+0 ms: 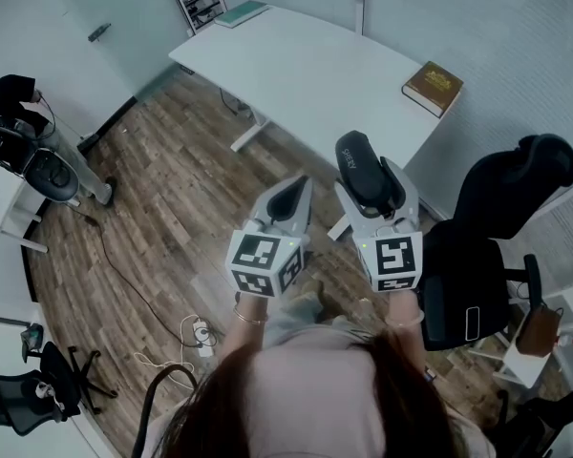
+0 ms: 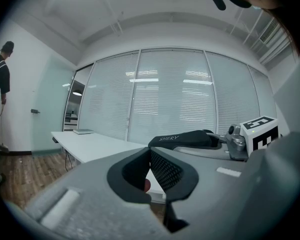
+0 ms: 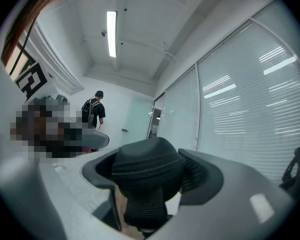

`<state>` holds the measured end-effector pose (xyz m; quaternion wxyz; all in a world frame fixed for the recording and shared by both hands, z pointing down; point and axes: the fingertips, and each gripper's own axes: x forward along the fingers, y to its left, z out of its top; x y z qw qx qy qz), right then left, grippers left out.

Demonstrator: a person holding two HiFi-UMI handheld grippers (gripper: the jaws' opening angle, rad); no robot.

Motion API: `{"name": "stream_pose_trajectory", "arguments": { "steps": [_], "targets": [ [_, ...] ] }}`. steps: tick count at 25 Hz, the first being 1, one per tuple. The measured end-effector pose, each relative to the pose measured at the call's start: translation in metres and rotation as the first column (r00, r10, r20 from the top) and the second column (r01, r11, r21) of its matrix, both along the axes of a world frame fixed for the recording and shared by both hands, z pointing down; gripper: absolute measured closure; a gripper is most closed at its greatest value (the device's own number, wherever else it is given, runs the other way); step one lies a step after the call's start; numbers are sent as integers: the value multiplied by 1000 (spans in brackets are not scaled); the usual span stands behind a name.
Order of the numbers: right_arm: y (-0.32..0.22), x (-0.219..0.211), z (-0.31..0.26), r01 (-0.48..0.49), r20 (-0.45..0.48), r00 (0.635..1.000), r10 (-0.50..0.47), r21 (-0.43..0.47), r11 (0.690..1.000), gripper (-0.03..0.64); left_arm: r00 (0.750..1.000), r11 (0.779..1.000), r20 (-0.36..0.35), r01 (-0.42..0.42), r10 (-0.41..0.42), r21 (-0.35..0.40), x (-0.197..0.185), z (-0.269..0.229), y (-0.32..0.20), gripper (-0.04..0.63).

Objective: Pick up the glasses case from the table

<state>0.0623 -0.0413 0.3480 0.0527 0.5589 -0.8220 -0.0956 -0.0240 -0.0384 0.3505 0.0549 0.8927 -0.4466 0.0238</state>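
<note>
The black zippered glasses case (image 1: pixel 355 160) is up in the air, off the white table (image 1: pixel 306 74), with my right gripper (image 1: pixel 374 187) shut on it. In the right gripper view the case (image 3: pixel 146 166) fills the space between the jaws of that gripper (image 3: pixel 150 180). To its left my left gripper (image 1: pixel 291 197) is shut with nothing in it. The left gripper view has its own jaws (image 2: pixel 151 170) pressed together, and the case (image 2: pixel 187 139) shows just beyond on the right.
A brown book (image 1: pixel 433 87) lies on the table's right end and a teal book (image 1: pixel 241 12) on its far end. A black office chair (image 1: pixel 497 227) stands to my right. Exercise gear (image 1: pixel 29 151) stands at the left wall. A person (image 3: pixel 94 115) stands far off.
</note>
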Motion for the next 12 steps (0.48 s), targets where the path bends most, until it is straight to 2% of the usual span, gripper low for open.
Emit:
{"name": "stream_pose_trajectory", "arguments": {
  "steps": [12],
  "targets": [
    [28,0,-3,10,-8,1000,-10,15,1000,276,1000,1000,13,8,-8,3,1,0,30,592]
  ]
}}
